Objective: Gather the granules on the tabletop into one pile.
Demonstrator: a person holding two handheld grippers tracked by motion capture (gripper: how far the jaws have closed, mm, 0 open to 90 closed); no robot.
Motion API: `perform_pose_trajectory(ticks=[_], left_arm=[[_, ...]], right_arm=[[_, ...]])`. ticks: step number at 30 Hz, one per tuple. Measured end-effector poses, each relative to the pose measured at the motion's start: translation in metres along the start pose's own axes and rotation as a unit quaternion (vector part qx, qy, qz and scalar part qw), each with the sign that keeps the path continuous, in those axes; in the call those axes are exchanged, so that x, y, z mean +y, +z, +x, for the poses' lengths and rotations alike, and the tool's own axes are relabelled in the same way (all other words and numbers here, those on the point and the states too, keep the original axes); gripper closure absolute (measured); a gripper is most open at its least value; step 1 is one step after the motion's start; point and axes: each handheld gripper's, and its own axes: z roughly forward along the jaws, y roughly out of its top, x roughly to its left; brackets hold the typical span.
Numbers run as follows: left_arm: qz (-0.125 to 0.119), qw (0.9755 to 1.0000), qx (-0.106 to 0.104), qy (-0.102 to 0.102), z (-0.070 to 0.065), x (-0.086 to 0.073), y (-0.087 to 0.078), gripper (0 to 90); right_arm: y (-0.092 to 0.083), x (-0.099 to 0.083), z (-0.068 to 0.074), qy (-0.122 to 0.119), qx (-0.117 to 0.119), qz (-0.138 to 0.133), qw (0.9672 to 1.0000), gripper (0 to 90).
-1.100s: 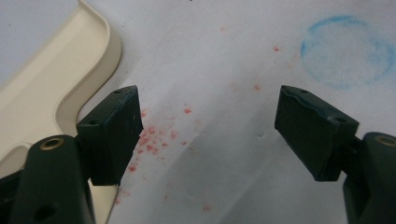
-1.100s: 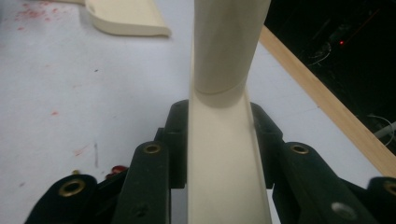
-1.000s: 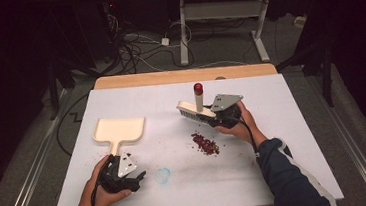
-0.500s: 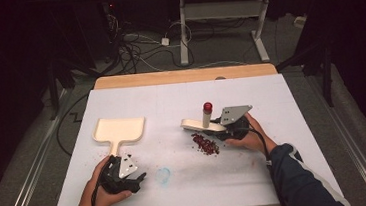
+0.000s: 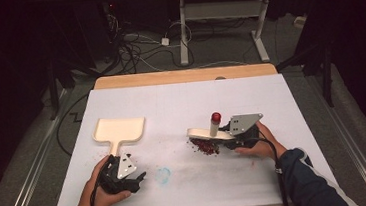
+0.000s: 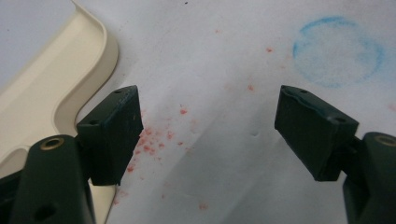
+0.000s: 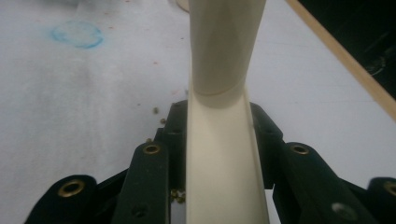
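Cream brush (image 5: pixel 204 133), pinched by the right hand-held gripper (image 5: pixel 234 137), should sweep the red crumbs (image 5: pixel 205 146) low toward the dustpan (image 5: pixel 119 130); left hand-held gripper (image 6: pixel 205 130) spread.

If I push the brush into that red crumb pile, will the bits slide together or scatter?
Likely scatter somewhat: the red crumb pile is loose, small grains, with strays already spread. They look light, so the brush in the right tool should move them easily; some may roll away.
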Motion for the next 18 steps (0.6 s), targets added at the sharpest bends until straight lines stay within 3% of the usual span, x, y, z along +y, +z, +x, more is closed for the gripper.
perform_pose_trajectory(ticks=[7, 11, 14, 17, 18], left_arm=[[-0.003, 1.0000, 0.002, -0.003, 0.000, 0.000, -0.001, 22.5], [-0.007, 1.0000, 0.005, -0.003, 0.000, 0.000, -0.004, 22.6], [-0.009, 0.9999, 0.007, -0.005, 0.001, -0.001, -0.005, 22.6], [-0.011, 0.9999, 0.007, -0.004, 0.001, -0.001, -0.006, 22.6], [-0.011, 0.9999, 0.007, -0.003, 0.000, -0.001, -0.006, 22.6]], right_arm=[[-0.015, 0.010, -0.002, 0.007, -0.043, -0.017, 0.9989, 67.6], [-0.025, 0.016, 0.001, 0.043, -0.087, -0.001, 0.9952, 67.6], [-0.032, 0.020, 0.009, 0.082, -0.110, 0.028, 0.9901, 67.5], [-0.036, 0.018, 0.015, 0.118, -0.140, 0.045, 0.9821, 67.6], [-0.036, 0.015, 0.018, 0.134, -0.170, 0.065, 0.9742, 67.6]])
